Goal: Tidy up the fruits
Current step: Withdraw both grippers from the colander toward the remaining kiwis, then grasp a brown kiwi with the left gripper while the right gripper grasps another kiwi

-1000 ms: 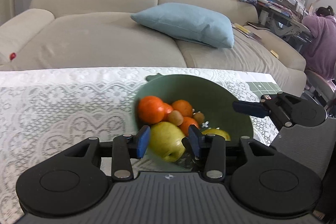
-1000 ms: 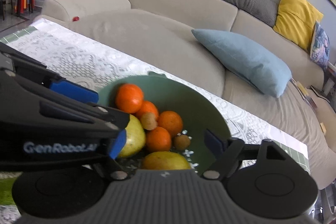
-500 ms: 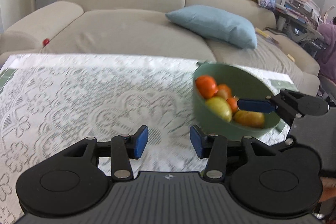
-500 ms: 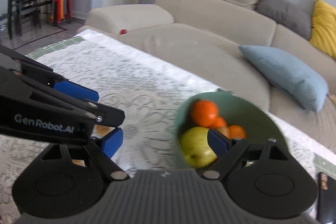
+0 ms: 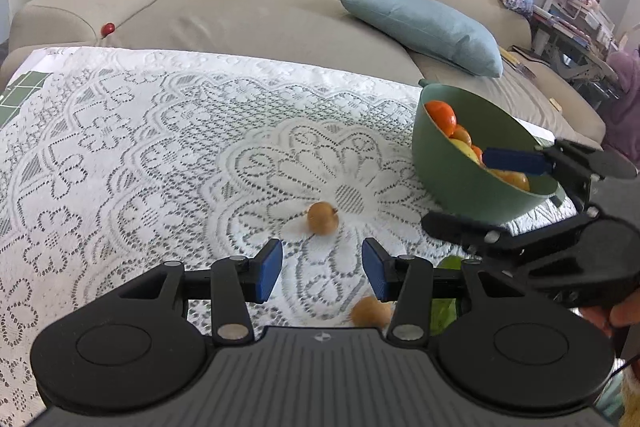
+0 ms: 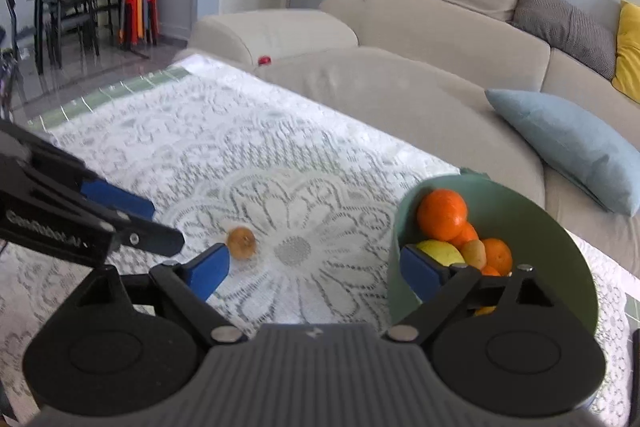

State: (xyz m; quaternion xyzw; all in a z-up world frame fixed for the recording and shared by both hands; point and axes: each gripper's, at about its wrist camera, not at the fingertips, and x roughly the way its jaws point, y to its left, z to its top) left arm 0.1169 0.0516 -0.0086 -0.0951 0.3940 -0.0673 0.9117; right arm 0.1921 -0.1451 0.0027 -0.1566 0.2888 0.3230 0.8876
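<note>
My left gripper (image 5: 322, 273) hovers open over the lace cloth, its blue pads apart with nothing between them. One small brown fruit (image 5: 322, 218) lies just ahead of it, and a second brown fruit (image 5: 370, 311) sits under its right finger. A green fruit (image 5: 447, 262) is partly hidden behind that finger. The green bowl (image 5: 452, 167) at the right holds oranges and a yellow-green apple (image 6: 440, 251). My right gripper (image 6: 314, 267) stands wide open beside the bowl (image 6: 540, 223), empty, with the brown fruit (image 6: 241, 242) near its left pad.
A white lace tablecloth (image 5: 160, 155) covers the table. Behind its far edge runs a beige sofa (image 5: 260, 11) with a light blue cushion (image 5: 428, 27). A small red ball (image 5: 107, 28) lies on the sofa. A person in purple (image 5: 624, 99) sits far right.
My left gripper has swung left from over the bowl to above the cloth, leaving the yellow-green apple in the bowl. The right gripper has turned left too, so the bowl now sits at its right.
</note>
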